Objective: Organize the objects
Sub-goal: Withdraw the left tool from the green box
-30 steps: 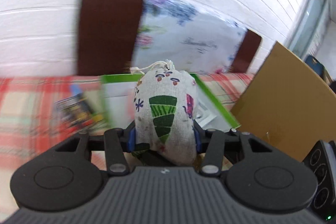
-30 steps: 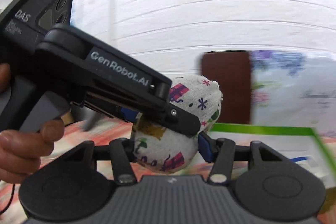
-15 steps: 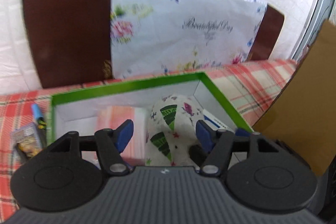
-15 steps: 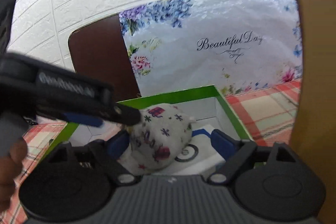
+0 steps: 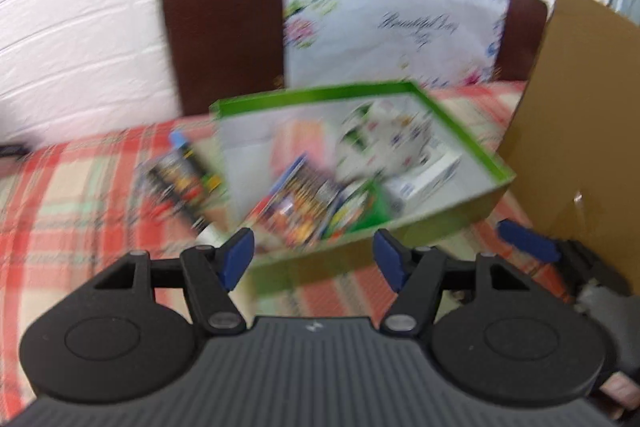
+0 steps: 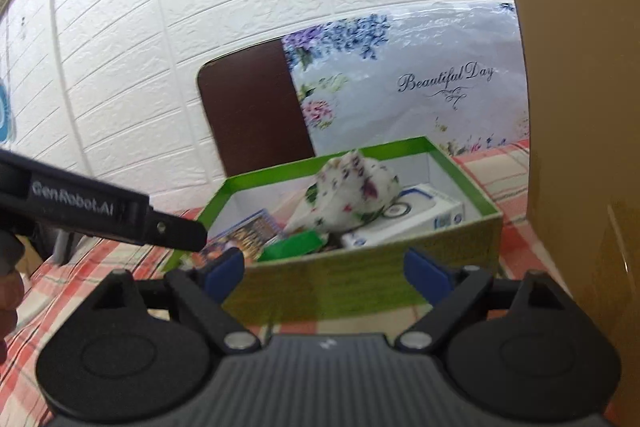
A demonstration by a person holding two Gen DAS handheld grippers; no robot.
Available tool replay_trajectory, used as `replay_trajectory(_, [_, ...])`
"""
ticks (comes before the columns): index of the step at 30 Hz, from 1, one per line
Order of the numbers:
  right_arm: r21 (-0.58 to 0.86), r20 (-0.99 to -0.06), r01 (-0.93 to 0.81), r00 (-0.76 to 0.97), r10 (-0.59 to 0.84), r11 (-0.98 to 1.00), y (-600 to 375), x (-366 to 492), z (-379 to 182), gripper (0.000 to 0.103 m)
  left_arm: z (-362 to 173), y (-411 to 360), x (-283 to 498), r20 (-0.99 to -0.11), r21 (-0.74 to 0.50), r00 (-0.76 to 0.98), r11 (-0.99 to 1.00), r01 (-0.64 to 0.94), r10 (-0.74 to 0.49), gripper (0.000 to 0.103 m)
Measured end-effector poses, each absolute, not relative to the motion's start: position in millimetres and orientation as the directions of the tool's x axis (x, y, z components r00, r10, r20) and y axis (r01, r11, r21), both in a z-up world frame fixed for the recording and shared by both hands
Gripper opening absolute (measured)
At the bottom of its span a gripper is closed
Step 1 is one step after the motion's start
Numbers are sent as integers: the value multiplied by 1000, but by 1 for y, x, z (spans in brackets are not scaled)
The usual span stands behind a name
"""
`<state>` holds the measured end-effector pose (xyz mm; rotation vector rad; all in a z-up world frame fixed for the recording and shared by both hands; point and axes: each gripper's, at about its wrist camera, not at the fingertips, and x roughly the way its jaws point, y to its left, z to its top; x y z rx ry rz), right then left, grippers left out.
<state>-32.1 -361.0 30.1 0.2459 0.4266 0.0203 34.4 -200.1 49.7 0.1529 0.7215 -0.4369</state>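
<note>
The printed cloth pouch (image 6: 348,195) lies inside the green box (image 6: 360,279), propped on a white carton (image 6: 404,223) at the box's far right corner, tilted and not settled flat. Nearer the box's front wall sit a colourful packet (image 6: 248,231) and a green item (image 6: 292,245). Both tools hang in front of the box's near wall, clear of it: the left tool (image 5: 314,259) is spread wide with nothing between its fingers, and the right tool (image 6: 324,269) is likewise spread and empty.

Outside the box, just beside its left wall on the plaid cloth (image 5: 60,211), lies a loose packet (image 5: 180,183) with a blue-capped pen (image 5: 182,143) next to it; these look like what remains to be put away.

The risks from here, as I judge them: the pouch, leaning on the carton, may slump onto the packets when anything else is dropped in. The box looks light, so a tool catching its near wall could shove or tip it. The cardboard sheet (image 6: 580,107) stands close to the box's right side, leaving the right tool little room to swing. The left view is blurred, so the loose items' exact lie is hard to read, and a flat packet on cloth may slip from a pinch.
</note>
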Motion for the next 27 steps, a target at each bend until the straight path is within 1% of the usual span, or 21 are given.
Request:
replay_trajectory(3, [217,-435,7,896,90,976,-345,-42,32,92,42,-181,24,-685,8,670,917,399,-285,68])
replay_trajectory(7, [164,-480,-12,872,91,986,-322,-45,35,94,32,-149,15,-700,-4,669,938,346,-249,68])
replay_trajectory(11, [153,-521,-32,847,108,988,-306,-44,35,95,26,-125,10,-712,-8,668,954,300,-217,68])
replay_trajectory(17, [134,-593,-27,799,102,991,-291,-35,29,96,21,-103,6,-708,-17,676,961,275,-206,71])
replay_trajectory(20, [115,-613,-33,784,97,993,-286,-33,25,97,17,-98,7,-710,-26,673,963,270,-208,72])
replay_trajectory(22, [89,-626,-9,777,63,996,-289,-25,21,97,15,-95,7,-709,-30,674,963,268,-209,72])
replay_trajectory(24, [116,-652,36,757,49,993,-296,-17,18,96,15,-92,7,-705,-30,678,964,266,-208,72])
replay_trajectory(25, [118,-650,29,758,55,993,-297,-17,18,96,14,-90,7,-701,-25,683,964,265,-206,72])
replay_trajectory(27, [63,-645,3,763,39,998,-289,-17,17,96,13,-87,7,-693,-9,696,967,256,-191,74])
